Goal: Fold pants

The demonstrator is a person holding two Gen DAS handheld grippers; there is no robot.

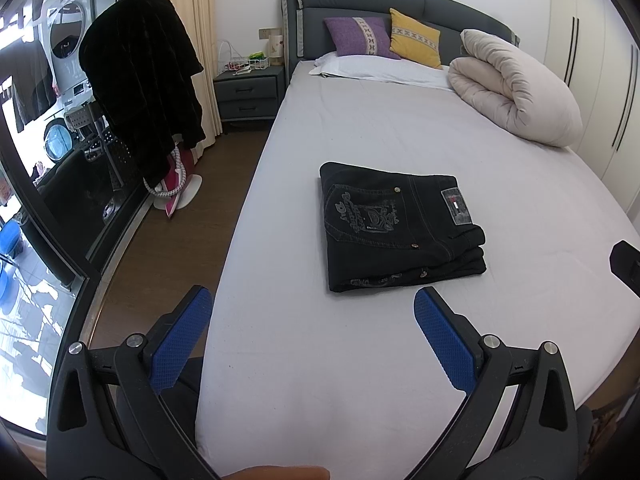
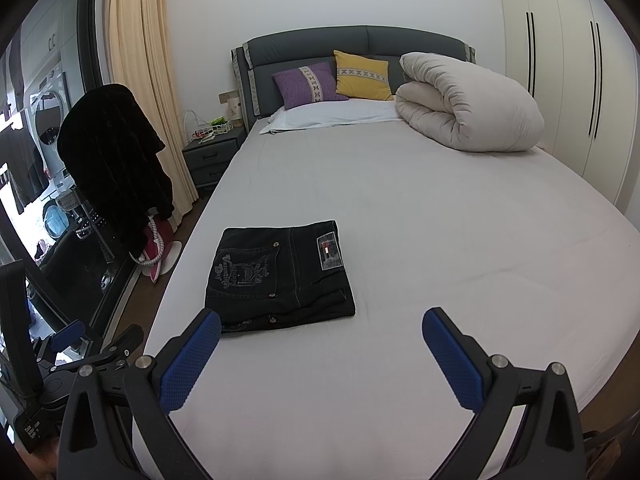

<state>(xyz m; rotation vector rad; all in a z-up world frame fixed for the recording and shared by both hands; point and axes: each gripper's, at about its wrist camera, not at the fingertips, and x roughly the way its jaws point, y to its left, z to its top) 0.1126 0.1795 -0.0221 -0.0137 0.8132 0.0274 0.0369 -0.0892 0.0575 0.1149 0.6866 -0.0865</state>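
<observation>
Pants [image 1: 400, 232] lie folded on bed [image 1: 360, 360]: thick, floppy denim, best gripped at stacked edge. Left claw [image 1: 312, 320] and right claw [image 2: 320, 340] are held wide, empty.

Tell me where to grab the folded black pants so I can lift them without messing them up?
Probably grip the pants at the thick stacked edge nearest the camera, coming in low from the front. That edge faces both open tools, and all the layers meet there, so one pinch could hold the bundle together.

pants [image 2: 280, 274] folded flat on bed [image 2: 440, 240] | right tongs [image 2: 322, 326] spread wide, empty, near pants
</observation>
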